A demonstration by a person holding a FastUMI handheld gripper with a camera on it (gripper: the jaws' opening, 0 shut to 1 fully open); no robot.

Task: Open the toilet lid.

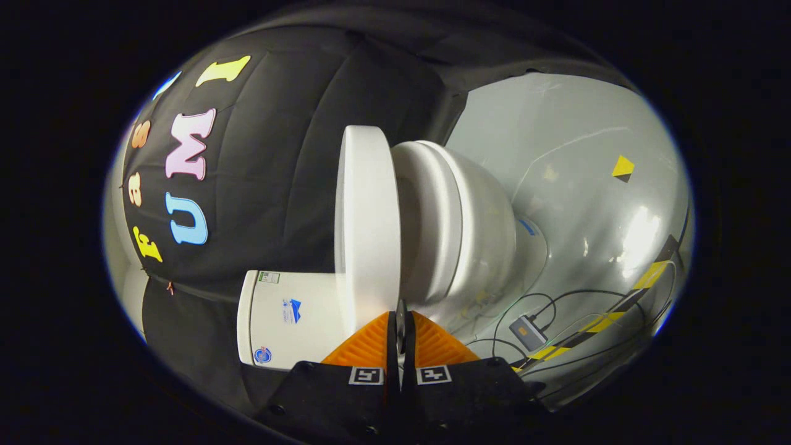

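One toilet [457,228] is seen, and it is counted as one bowl with one lid [366,216] and one tank [290,318]. On the tank three stickers are counted: one near its top corner [269,277], one in the middle [291,311] and one round one lower down [262,355]. One gripper [400,321] is seen, with two fingers [364,346] which are brought almost together, a thin plate alone being seen in the narrow gap between them; two square markers are counted on it, one on each finger base. On the floor [587,185] one small grey box [527,332] is counted, with several black cables around it, whose exact number cannot be told. One yellow diamond mark [623,167] is counted, and at least two striped tape strips [649,275].
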